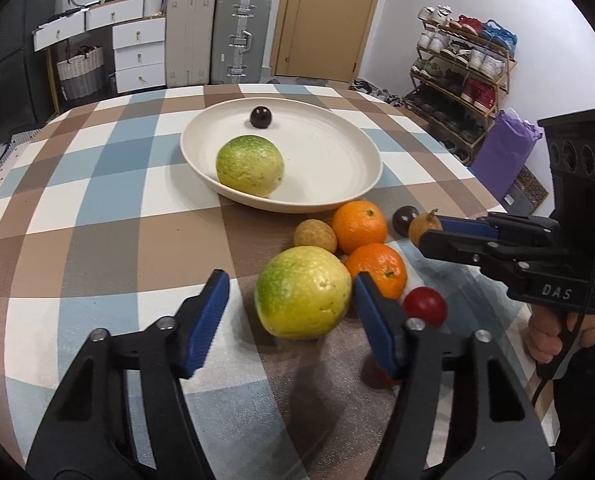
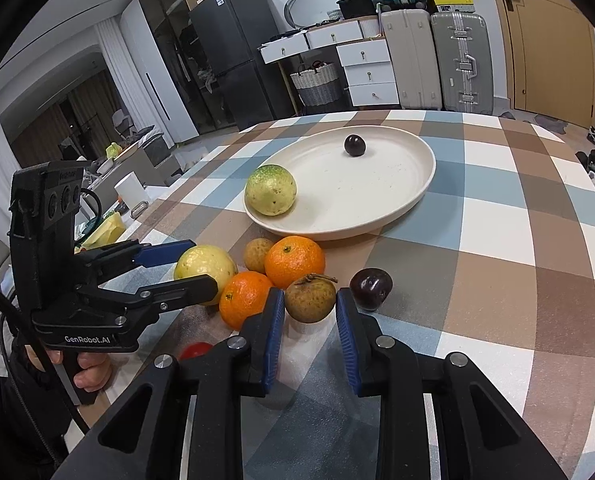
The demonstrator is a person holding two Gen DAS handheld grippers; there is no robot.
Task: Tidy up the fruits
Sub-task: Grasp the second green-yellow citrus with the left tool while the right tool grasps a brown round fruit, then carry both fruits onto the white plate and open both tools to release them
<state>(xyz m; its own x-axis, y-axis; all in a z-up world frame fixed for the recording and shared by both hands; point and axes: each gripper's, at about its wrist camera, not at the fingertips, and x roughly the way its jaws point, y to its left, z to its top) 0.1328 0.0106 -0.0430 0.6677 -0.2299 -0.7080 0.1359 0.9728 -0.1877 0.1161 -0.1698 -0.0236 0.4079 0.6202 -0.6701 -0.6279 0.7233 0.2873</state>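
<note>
A cream plate (image 1: 337,168) (image 2: 397,184) holds a green-yellow fruit (image 1: 250,165) (image 2: 270,189) and a dark plum (image 1: 261,117) (image 2: 354,145). In front of it lie a second green-yellow fruit (image 1: 302,293) (image 2: 205,268), two oranges (image 1: 359,226) (image 1: 377,270), two brown longans (image 1: 315,236) (image 2: 310,299), a dark plum (image 2: 370,283) and a red cherry tomato (image 1: 424,306). My left gripper (image 1: 291,300) is open with its jaws around the near green-yellow fruit. My right gripper (image 2: 310,316) is open, its jaws either side of a longan.
The checked tablecloth (image 1: 97,240) covers a round table. Behind it stand suitcases (image 1: 239,36), white drawers (image 1: 137,56), a door and a shoe rack (image 1: 457,72). A fridge (image 2: 233,56) stands at the left.
</note>
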